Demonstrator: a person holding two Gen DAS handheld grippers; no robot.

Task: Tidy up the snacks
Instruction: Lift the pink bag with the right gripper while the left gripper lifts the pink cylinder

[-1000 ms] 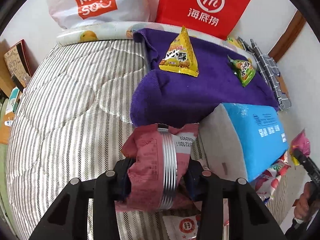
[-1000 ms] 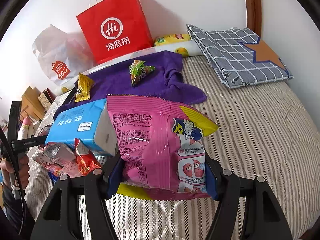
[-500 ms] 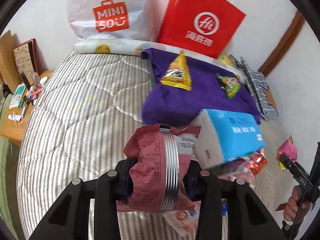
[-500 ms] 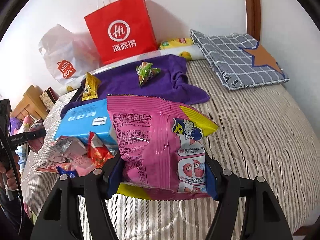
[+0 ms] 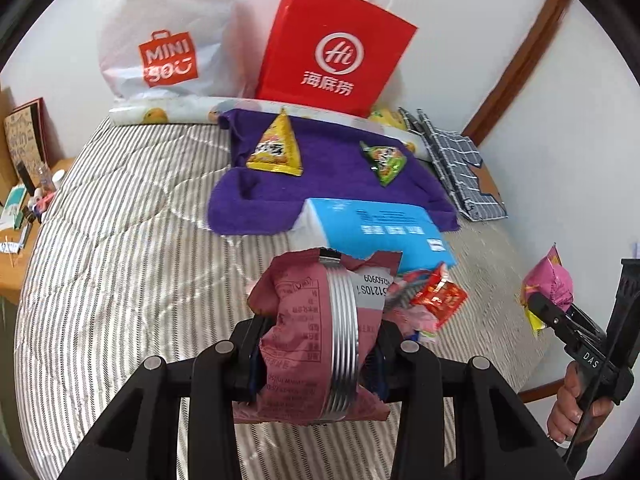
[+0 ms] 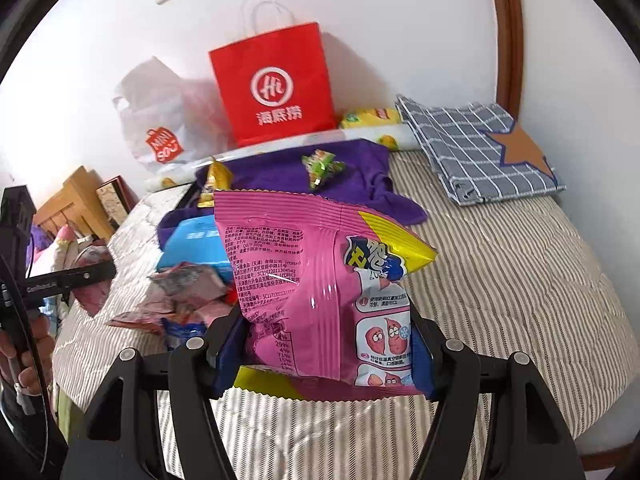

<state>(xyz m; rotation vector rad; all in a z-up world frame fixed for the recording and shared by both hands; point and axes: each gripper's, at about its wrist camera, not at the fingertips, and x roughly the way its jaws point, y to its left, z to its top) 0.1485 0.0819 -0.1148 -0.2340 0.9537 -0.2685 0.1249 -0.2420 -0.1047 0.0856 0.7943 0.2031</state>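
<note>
My left gripper (image 5: 316,356) is shut on a dark pink snack packet (image 5: 308,332) with a silver seam, held above the striped bed. My right gripper (image 6: 324,344) is shut on a big bright pink and yellow snack bag (image 6: 320,292); that bag also shows at the right of the left wrist view (image 5: 546,288). A pile of small snack packets (image 6: 180,300) lies beside a blue tissue pack (image 5: 384,228). A yellow triangular packet (image 5: 278,146) and a green one (image 5: 384,160) lie on a purple towel (image 5: 332,184).
A red paper bag (image 5: 336,48) and a white Miniso plastic bag (image 5: 168,40) stand at the wall behind the bed. A folded checked cloth (image 6: 480,148) lies at the back right. A wooden bedside table (image 5: 24,216) with small items stands on the left.
Both grippers have pulled back and up from the pile with their packets held. The tissue pack and purple towel now sit farther away in both views.
</note>
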